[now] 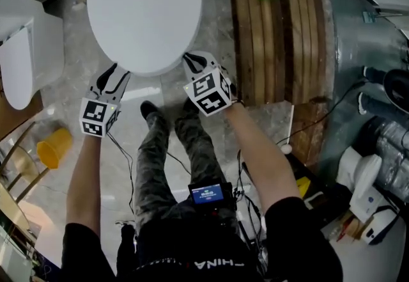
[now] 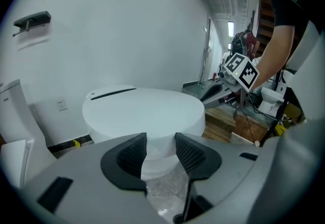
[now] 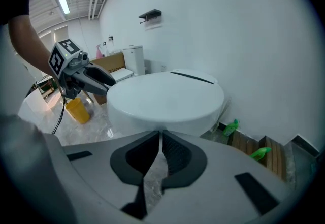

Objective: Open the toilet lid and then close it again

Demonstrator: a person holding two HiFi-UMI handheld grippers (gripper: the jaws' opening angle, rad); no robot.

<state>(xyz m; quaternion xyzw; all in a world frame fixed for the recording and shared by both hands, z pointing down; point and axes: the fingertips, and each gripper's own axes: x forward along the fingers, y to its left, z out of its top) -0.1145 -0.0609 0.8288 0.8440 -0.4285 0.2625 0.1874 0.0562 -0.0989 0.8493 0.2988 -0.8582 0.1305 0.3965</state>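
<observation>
Toilet (image 1: 144,12), yellow cup (image 1: 54,146) on marble floor (image 1: 215,28)

The lid (image 1: 144,12) looks like smooth white plastic with a soft sheen. The floor (image 1: 214,31) is glossy, marble-patterned stone or tile. The platform (image 1: 275,38) is brown wooden slats, grainy and dull. The left claw (image 2: 161,141) and right claw (image 3: 160,139) have matt grey plastic shells and black ribbed pads (image 2: 133,154). The trousers (image 1: 156,159) are camouflage cloth. The cup (image 1: 54,146) looks like yellow plastic.
</observation>
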